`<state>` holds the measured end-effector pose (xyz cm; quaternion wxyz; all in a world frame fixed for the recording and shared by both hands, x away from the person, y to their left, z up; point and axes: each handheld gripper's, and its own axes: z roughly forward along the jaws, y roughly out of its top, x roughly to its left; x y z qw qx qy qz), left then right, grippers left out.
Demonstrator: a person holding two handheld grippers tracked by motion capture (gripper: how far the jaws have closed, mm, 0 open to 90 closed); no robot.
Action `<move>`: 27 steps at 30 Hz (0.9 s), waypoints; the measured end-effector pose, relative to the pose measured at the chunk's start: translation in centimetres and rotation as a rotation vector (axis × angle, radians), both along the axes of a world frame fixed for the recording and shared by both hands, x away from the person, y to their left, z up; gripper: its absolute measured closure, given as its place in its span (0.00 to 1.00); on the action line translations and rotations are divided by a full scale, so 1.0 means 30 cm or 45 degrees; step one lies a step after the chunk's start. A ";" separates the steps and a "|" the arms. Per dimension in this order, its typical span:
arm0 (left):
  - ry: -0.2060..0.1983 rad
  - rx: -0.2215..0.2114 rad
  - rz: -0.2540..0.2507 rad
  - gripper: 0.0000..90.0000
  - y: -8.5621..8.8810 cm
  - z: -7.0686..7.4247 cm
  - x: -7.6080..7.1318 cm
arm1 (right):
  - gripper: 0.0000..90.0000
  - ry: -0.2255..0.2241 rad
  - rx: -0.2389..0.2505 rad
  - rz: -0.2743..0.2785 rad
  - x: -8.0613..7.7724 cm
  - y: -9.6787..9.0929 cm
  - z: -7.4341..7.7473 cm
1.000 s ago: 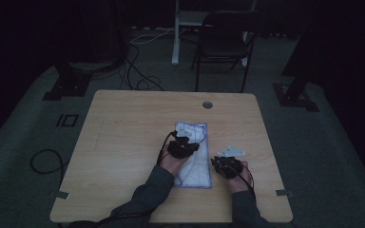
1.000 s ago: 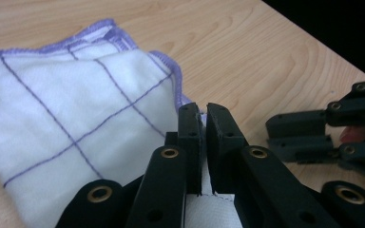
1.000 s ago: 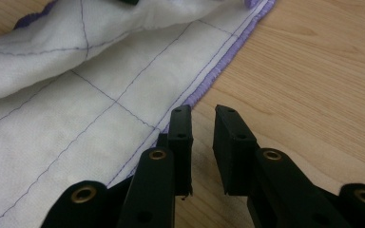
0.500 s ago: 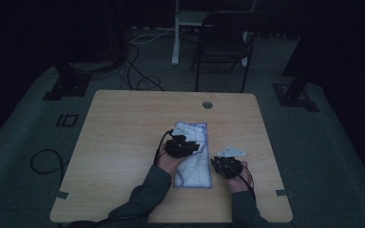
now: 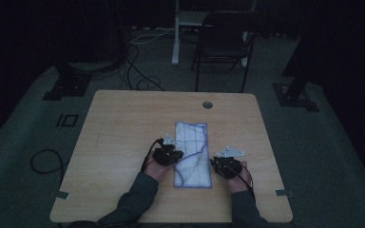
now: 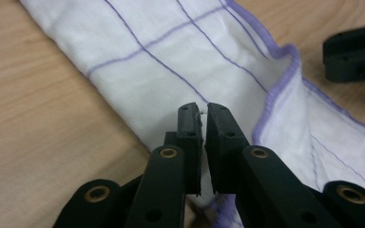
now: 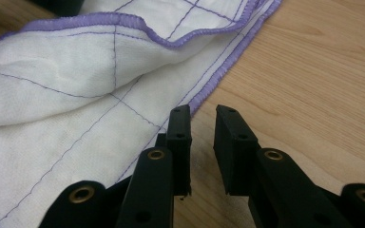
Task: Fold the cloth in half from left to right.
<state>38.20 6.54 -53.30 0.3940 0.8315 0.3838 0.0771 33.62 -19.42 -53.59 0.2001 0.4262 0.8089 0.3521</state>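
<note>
The white cloth with thin purple grid lines and a purple stitched hem lies folded into a long strip at the middle of the wooden surface, running away from the person, between the two hands. It looks light, thin and limp, so it will likely sag and slide out of its fold when lifted; the hemmed edge or a corner, where the layers stack, seems the firmest place to pinch. The left gripper sits over the strip's left side with its jaws just closed almost together, a wisp of white fabric caught between the tips. The right gripper rests at the strip's right edge, its jaws a little apart over bare wood just beside the hem, gripping nothing. The high view gives the whole layout: strip, both forearms, a chair and cables on the floor beyond. The left gripper view shows the pinch and a rippled hem; the right gripper view shows an upper layer curling over the lower one.
</note>
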 end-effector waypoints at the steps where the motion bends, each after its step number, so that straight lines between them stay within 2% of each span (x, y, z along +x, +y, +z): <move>1: -0.009 0.000 -0.018 0.95 -0.006 0.000 -0.015 | 0.86 -0.001 0.000 0.000 0.000 -0.001 0.000; 7: -0.021 -0.020 -0.101 0.94 -0.035 0.012 -0.074 | 0.86 -0.007 0.000 0.001 0.000 -0.001 0.003; 16: 0.017 -0.072 -0.210 0.91 -0.093 0.006 -0.147 | 0.85 -0.017 0.005 -0.007 0.009 -0.003 0.010; 19: 0.027 -0.082 -0.231 0.90 -0.104 0.001 -0.166 | 0.86 -0.027 0.010 -0.018 0.022 -0.004 0.016; 27: 0.042 -0.066 -0.277 0.89 -0.118 -0.021 -0.216 | 0.86 -0.050 0.035 -0.033 0.089 0.011 0.038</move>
